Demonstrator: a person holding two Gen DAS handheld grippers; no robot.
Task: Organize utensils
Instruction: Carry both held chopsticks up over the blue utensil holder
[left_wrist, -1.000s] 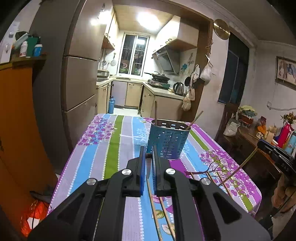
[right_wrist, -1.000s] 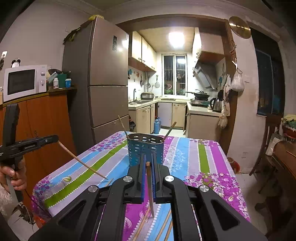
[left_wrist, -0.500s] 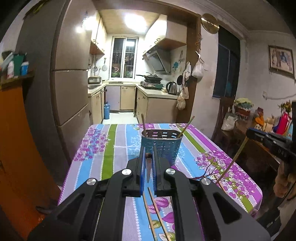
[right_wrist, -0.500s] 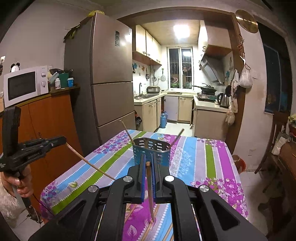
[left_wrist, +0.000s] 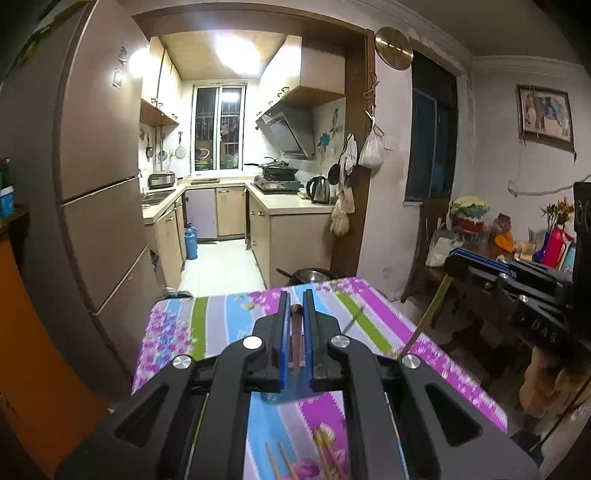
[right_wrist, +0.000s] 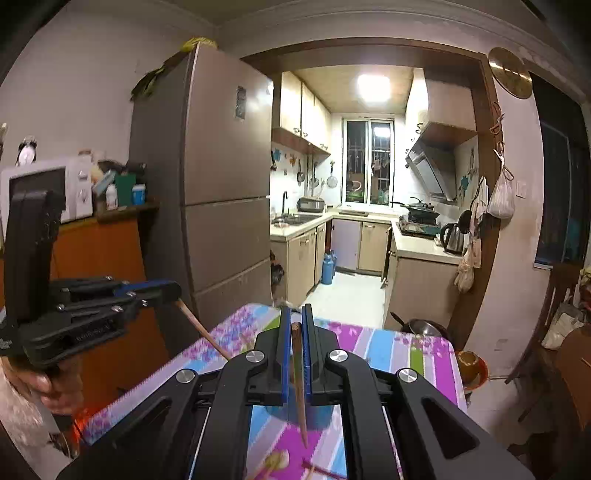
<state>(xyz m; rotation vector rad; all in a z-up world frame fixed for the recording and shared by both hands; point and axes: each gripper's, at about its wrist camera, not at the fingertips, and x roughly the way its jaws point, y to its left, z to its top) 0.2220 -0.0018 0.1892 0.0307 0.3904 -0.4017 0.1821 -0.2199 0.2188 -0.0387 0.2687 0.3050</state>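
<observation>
The blue utensil holder (left_wrist: 284, 393) is almost wholly hidden behind the left gripper (left_wrist: 294, 314), only a smeared patch of it showing below the jaws, and in the right wrist view the same holder (right_wrist: 291, 415) is likewise covered by the right gripper (right_wrist: 294, 321). The loose chopsticks (left_wrist: 280, 461) on the worktop (left_wrist: 221, 325) are cut off by the picture's bottom edge and blurred, so their number cannot be told. The hand (right_wrist: 40, 384) carrying the left gripper runs out of frame at the left edge.
</observation>
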